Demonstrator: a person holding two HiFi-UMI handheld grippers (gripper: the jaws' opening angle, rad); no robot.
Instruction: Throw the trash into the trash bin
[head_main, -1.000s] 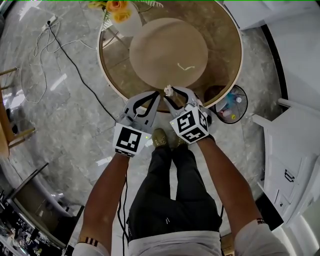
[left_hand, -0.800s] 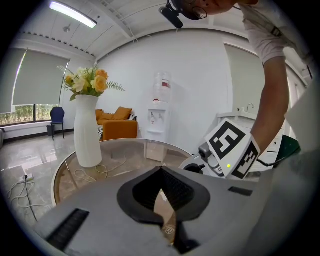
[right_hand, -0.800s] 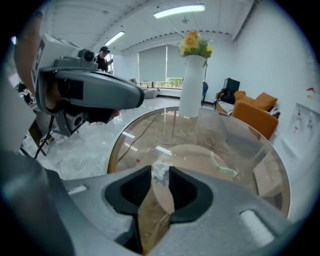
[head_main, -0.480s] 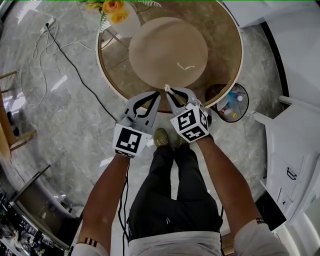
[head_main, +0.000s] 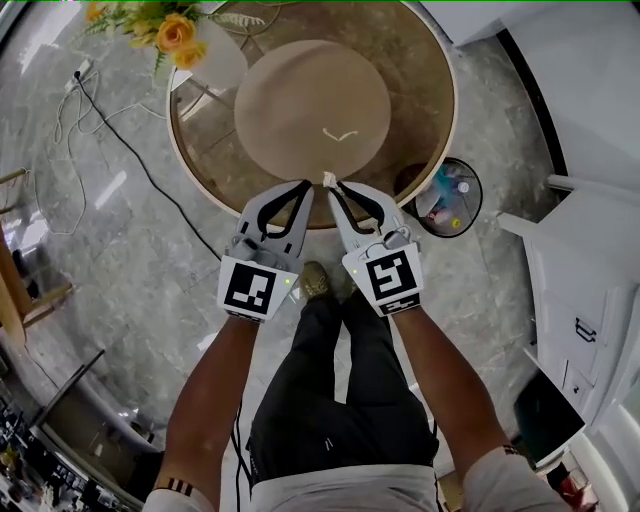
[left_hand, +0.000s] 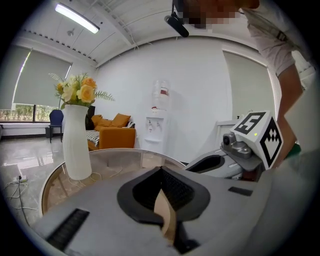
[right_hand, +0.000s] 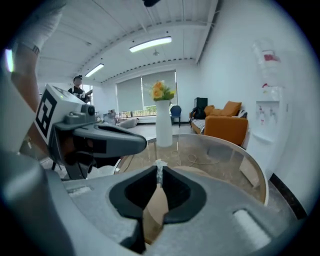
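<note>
A small crumpled white scrap (head_main: 328, 179) (right_hand: 159, 168) is pinched at the tips of my right gripper (head_main: 333, 185) (right_hand: 159, 178), whose jaws have just been closing on it. It hangs over the near edge of the round glass table (head_main: 455, 90). My left gripper (head_main: 306, 186) (left_hand: 161, 171) sits close beside it on the left, shut with nothing between its jaws. A thin white strip (head_main: 340, 135) lies on the table farther in. The round trash bin (head_main: 412, 186) stands on the floor right of the grippers, with colourful rubbish inside.
A white vase of yellow flowers (head_main: 215, 55) (left_hand: 76, 145) stands at the table's far left. A black cable (head_main: 130, 150) trails over the marble floor on the left. White cabinets (head_main: 580, 300) line the right side. The person's shoes (head_main: 318, 280) are just below the grippers.
The right gripper's jaws have closed on the white scrap and lifted it at the table edge. Both grippers have shifted slightly, and the head view has swung a little.
</note>
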